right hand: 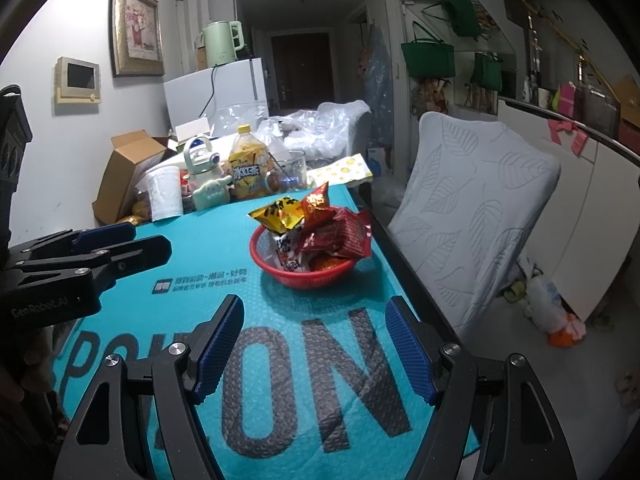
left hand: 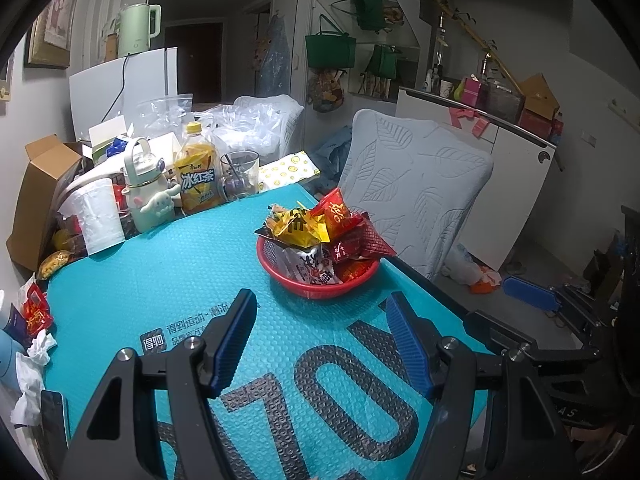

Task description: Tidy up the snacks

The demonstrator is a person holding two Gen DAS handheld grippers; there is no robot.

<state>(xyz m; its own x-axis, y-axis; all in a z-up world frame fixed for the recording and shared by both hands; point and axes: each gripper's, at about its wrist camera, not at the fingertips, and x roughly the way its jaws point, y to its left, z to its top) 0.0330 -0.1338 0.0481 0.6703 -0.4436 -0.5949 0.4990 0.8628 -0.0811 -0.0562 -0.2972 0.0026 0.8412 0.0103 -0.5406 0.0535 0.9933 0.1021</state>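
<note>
Already Full: The Red Basket Sat Piled With Snacks

Both tongs were open and held nothing. The left gripper (left hand: 320, 308) hung over the teal mat (left hand: 168, 280), its blue pads well apart, with only the mat and its big grey letters showing between them. The right gripper (right hand: 314, 314) hung the same way, its two pads spread wide and empty.

Ahead of both sat the red basket (right hand: 304, 276), near the mat's right edge and beside the grey chair (right hand: 472, 208). Snack packets (right hand: 320, 224) were heaped in it, a yellow one and red ones on top, poking up over the rim. Neither gripper touched the basket.

At the far end of the table stood an iced tea bottle (left hand: 198, 176), a white cup (left hand: 98, 220) and a cardboard box (left hand: 36, 200).
</note>
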